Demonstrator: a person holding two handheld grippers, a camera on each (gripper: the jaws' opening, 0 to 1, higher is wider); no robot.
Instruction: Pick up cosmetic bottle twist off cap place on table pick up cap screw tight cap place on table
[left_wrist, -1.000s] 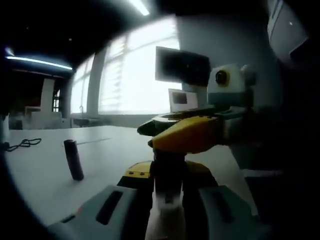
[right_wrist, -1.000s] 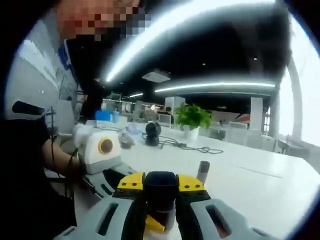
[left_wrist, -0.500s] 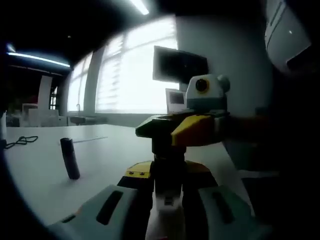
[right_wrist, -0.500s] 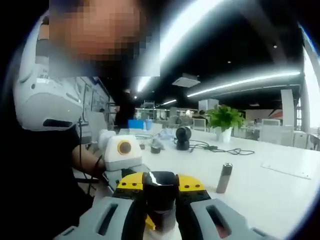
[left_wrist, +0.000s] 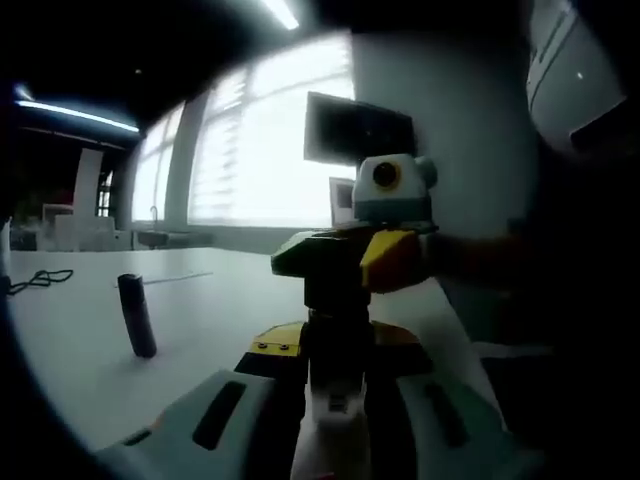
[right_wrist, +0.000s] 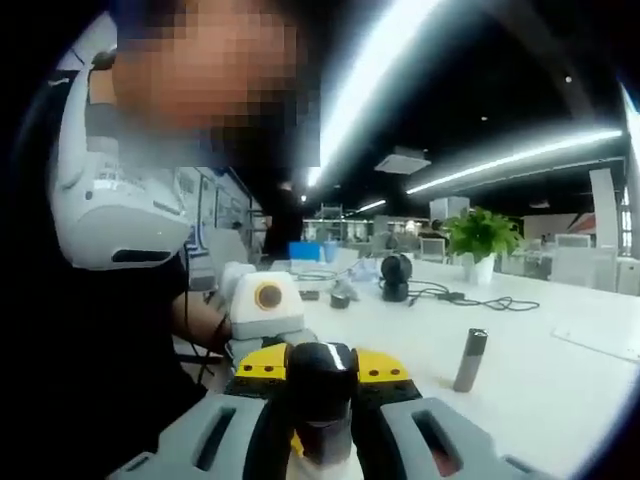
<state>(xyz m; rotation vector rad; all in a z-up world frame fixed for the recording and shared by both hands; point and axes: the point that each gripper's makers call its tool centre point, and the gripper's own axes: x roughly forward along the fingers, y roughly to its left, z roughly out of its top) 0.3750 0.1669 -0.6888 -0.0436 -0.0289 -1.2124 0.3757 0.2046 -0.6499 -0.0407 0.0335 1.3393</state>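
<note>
The left gripper's fingers (left_wrist: 235, 405) clamp the bottle (left_wrist: 335, 420) at bottom centre; the right gripper (left_wrist: 345, 262) reaches in from the right, closed on the cap (right_wrist: 320, 375). A dark tube (left_wrist: 135, 315) stands on the tabletop (left_wrist: 200, 320) at left.

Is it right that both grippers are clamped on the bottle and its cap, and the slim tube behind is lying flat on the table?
Not quite. The tube stands upright on the table, as the right gripper view shows. The rest holds: the left gripper is shut on the bottle and the right gripper on the cap.
</note>
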